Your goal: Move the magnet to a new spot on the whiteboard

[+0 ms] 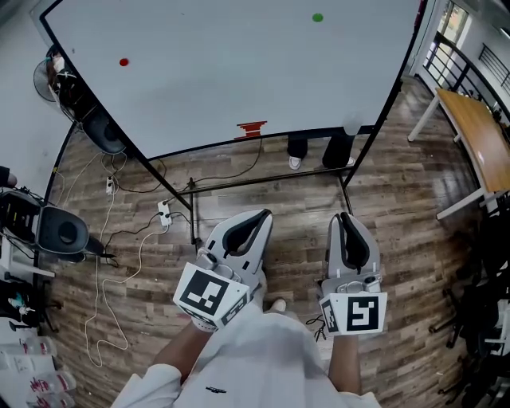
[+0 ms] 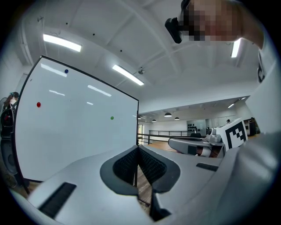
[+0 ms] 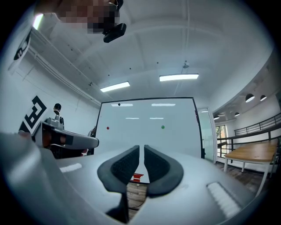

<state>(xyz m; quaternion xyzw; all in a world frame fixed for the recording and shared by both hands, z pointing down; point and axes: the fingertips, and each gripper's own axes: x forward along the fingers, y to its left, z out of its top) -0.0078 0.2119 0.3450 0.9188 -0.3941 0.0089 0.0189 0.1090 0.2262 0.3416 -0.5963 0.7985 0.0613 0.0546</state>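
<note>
Left gripper (image 1: 261, 215) clenched, empty; right gripper (image 1: 344, 217) a thin slit apart, also empty. Nothing done yet: whiteboard (image 1: 223, 80) stands well ahead of both, red magnet (image 1: 123, 61) far ahead-left, green magnet (image 1: 318, 17) far ahead. Can't tell which magnet is meant. Head view cuts off the board's top edge.

The whiteboard (image 1: 223, 80) stands upright on its black frame at the far side, its white face wide and bare. A small round red magnet (image 1: 123, 61) sticks to its left part. A round green magnet (image 1: 318, 17) sits well apart to the right, slightly higher. A dark magnet (image 3: 119, 104) clings near the top edge.
</note>
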